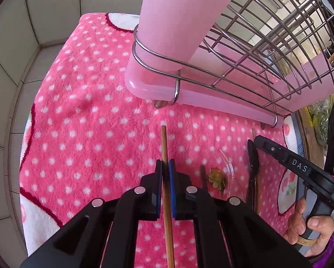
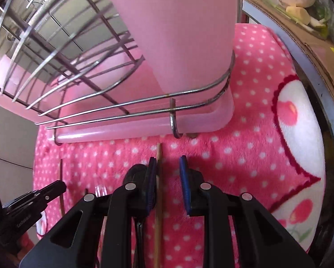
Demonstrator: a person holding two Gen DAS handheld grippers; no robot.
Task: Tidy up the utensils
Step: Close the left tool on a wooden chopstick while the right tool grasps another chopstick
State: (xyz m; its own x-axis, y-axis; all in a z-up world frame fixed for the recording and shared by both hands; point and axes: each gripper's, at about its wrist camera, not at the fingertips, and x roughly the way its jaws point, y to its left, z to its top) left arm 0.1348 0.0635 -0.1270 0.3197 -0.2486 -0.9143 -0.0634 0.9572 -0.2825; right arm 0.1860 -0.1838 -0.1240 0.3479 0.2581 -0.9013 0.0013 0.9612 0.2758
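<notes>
1. Two wooden chopsticks: one (image 1: 164, 147), another (image 2: 159, 163).
2. One black spoon (image 1: 253, 167).
3. One gold flower-shaped spoon (image 1: 217, 179).
4. One wire dish rack (image 1: 267, 51).
5. One pink cup (image 1: 180, 17).
6. Two grippers: left gripper (image 1: 165, 167), right gripper (image 2: 168, 163).

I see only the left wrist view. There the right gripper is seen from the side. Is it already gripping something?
Observer: Not yet. In the right wrist view a chopstick lies between the pads of the right gripper. It lies against one pad, and the other pad stands apart from it.
Operator: And the black spoon, is it between the pads too?
Observer: No. The black spoon lies outside the jaws, its bowl beside the finger that the chopstick touches.
</notes>
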